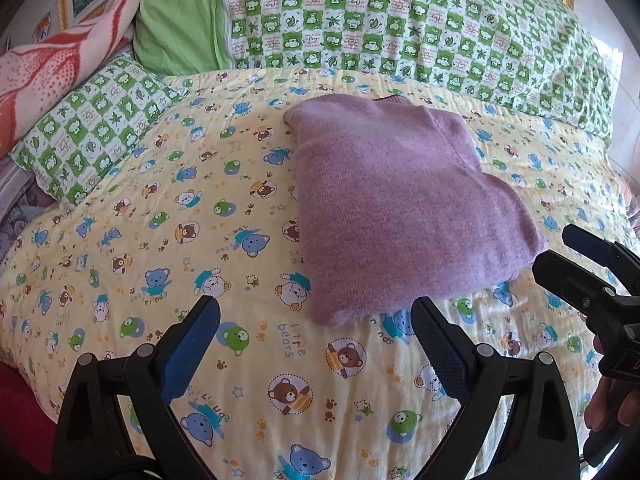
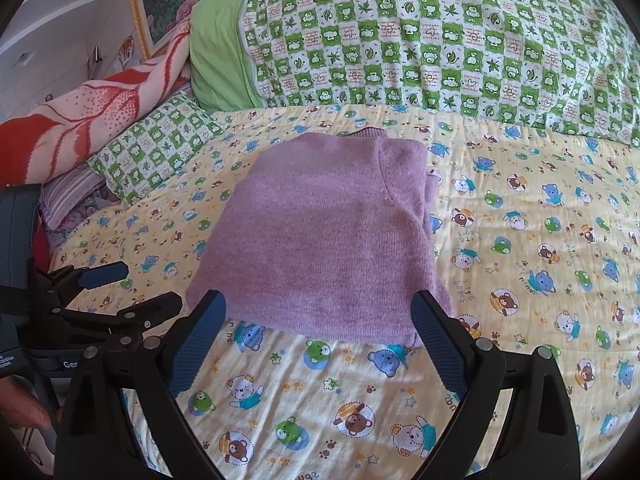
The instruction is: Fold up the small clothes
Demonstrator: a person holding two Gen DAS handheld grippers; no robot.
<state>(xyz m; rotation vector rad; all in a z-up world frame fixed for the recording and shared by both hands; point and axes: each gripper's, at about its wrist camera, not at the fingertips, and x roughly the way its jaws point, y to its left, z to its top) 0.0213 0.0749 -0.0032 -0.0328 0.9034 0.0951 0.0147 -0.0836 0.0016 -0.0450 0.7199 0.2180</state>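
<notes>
Purple knit sweater (image 1: 396, 208) lying folded into a compact packet on the bear-print bedsheet (image 1: 248, 360). Left gripper (image 1: 316, 344) and right gripper (image 2: 318, 336) spread wide, empty, just before its near edge. Folding seemingly finished.

Bright daylight, soft shadows, strong fisheye edge distortion.

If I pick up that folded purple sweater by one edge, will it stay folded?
Probably not. The purple sweater looks like soft knit, so it would likely droop and unfold. It lies in loose layers on the bear-print sheet, so pushing it may bunch it rather than slide it whole.
</notes>
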